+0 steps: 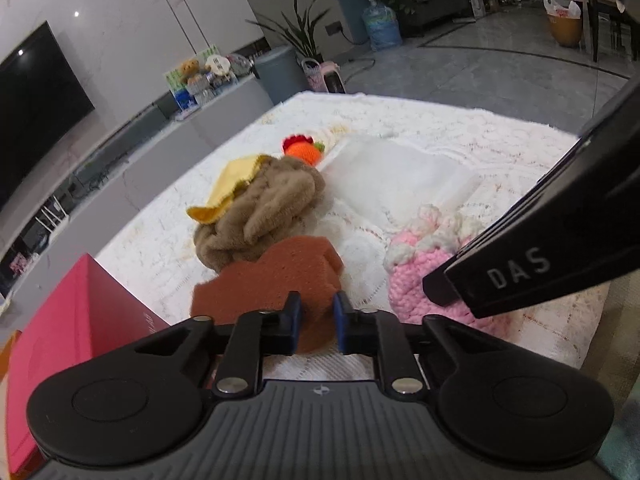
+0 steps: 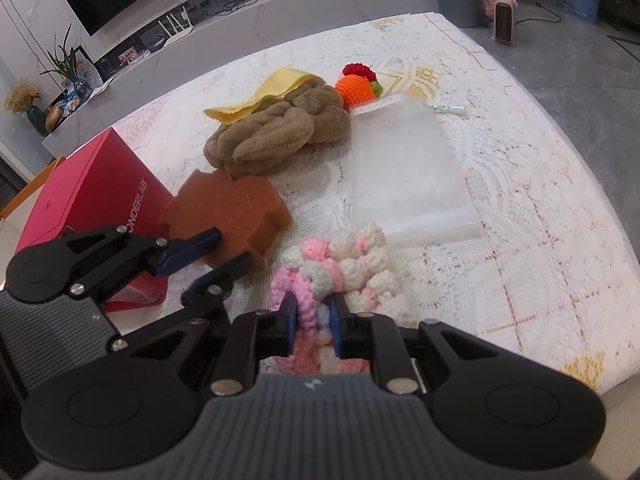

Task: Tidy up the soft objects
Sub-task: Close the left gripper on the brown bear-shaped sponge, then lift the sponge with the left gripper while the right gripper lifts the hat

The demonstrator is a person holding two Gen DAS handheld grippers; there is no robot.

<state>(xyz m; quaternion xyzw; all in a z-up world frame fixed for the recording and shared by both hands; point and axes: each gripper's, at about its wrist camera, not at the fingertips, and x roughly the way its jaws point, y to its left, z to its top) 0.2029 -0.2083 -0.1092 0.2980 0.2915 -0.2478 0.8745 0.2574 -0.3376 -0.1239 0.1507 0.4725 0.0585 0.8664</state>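
Nearest the cameras, the right hand-held gripper is clamped on the pink-and-white crochet piece, and just to its left the left hand-held gripper has its blue pads pressed on the near edge of the brown sponge, both lying on the white lace-covered surface beside a red box. Farther back sit a tan plush towel with a yellow cloth draped over it, a clear plastic bag to its right, and an orange crochet fruit beyond
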